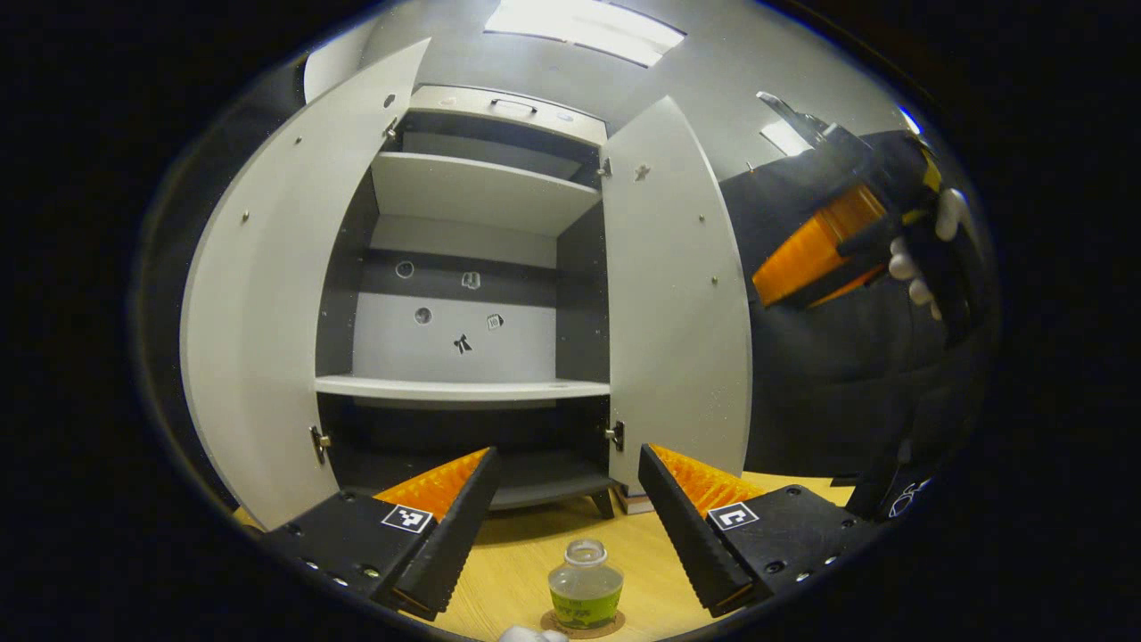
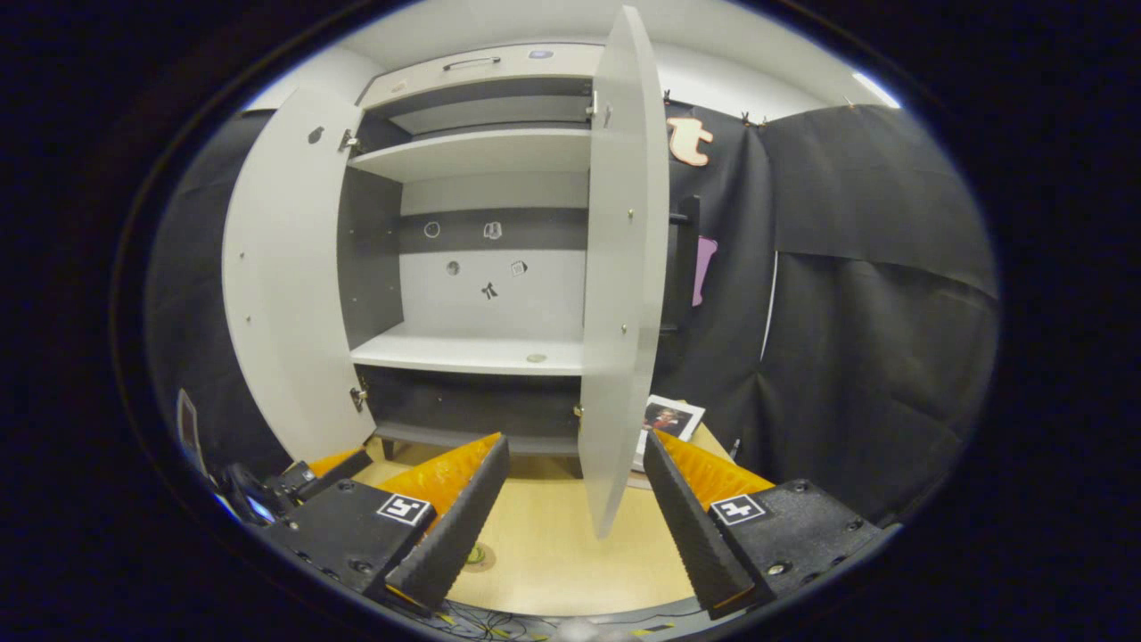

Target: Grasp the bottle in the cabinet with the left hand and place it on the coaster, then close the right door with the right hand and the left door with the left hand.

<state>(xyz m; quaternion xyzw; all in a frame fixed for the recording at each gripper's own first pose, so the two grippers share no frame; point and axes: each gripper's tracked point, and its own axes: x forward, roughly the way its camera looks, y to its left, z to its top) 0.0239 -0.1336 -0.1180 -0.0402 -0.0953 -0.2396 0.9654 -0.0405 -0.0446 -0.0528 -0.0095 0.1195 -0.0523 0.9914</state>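
In the left gripper view, the left tongs [image 1: 563, 526] are spread wide and pinch nothing. Between and just below their tips the bottle [image 1: 585, 584] stands upright on the coaster [image 1: 615, 624], which lies on the wooden worktop [image 1: 508, 571]. The bottle is clear, uncapped, with yellow-green liquid in its lower part. Beyond it the cabinet [image 1: 472, 267] stands with both doors swung out: the left door [image 1: 267, 312] at the left, the right door [image 1: 677, 303] at the right. The middle shelf [image 1: 463, 389] and upper shelf [image 1: 481, 192] are bare, and small stickers mark the back panel. At the far right, high above the worktop, the right tongs [image 1: 829, 250] are held by a gloved hand [image 1: 927, 259]; whether they are spread or closed cannot be told from here.

In the right gripper view, the right tongs [image 2: 575, 526] are spread and hold nothing. The right door [image 2: 624, 267] stands nearly edge-on straight ahead, its lower edge between the fingertips but farther off. The left door [image 2: 285, 285] is open at the left, and the cabinet [image 2: 481, 285] interior shows between them. At the lower left part of the left tongs [image 2: 303, 477] is seen low over the worktop [image 2: 544, 544]. A small round thing beside the left finger may be the bottle on its coaster; it is too small to tell. A printed sheet [image 2: 669, 419] lies behind the right door.
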